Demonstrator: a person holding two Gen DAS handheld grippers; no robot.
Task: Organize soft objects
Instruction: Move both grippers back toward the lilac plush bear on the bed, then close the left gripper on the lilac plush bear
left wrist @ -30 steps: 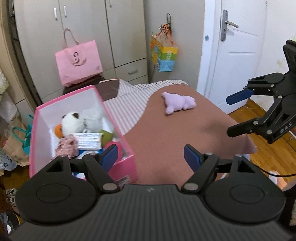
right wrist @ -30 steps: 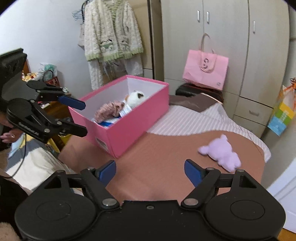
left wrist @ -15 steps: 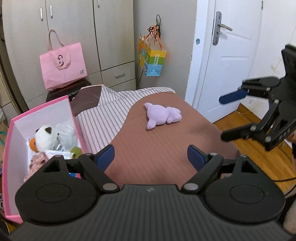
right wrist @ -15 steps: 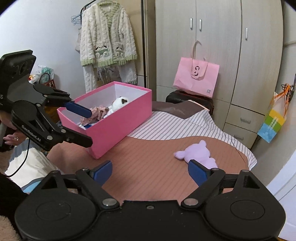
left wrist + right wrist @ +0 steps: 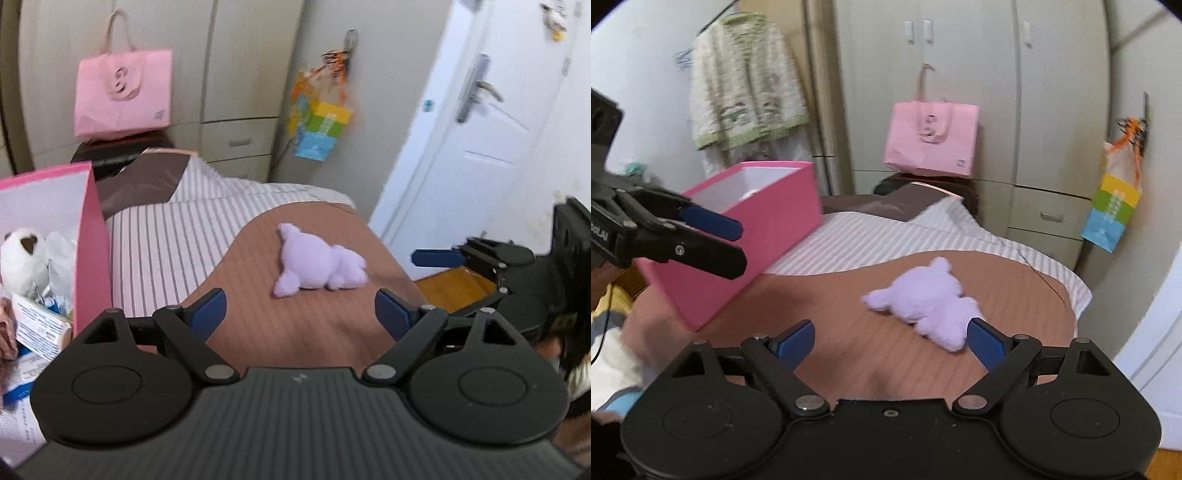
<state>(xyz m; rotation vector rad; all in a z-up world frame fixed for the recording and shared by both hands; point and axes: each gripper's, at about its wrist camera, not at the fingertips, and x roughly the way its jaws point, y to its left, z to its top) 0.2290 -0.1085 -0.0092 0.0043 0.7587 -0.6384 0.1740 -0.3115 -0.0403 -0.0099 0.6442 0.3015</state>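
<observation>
A purple plush bear (image 5: 317, 264) lies on the brown blanket (image 5: 295, 332) of the bed; it also shows in the right wrist view (image 5: 923, 302). A pink box (image 5: 753, 236) stands on the bed's left side, and in the left wrist view the pink box (image 5: 92, 236) holds a white plush (image 5: 20, 254) and other soft items. My left gripper (image 5: 299, 315) is open and empty, just short of the bear. My right gripper (image 5: 890, 341) is open and empty, its right fingertip close beside the bear.
A pink paper bag (image 5: 931, 138) sits on a dark stool before the wardrobe. A colourful bag (image 5: 319, 129) hangs on the wall. A white door (image 5: 480, 122) is at the right. A knitted cardigan (image 5: 746, 92) hangs at the left. Striped sheet (image 5: 166, 236) covers the far bed.
Both grippers have moved forward toward the purple bear, which now looks larger and nearer. The pink box has slid toward the left edge of both views. Both grippers stay open.
</observation>
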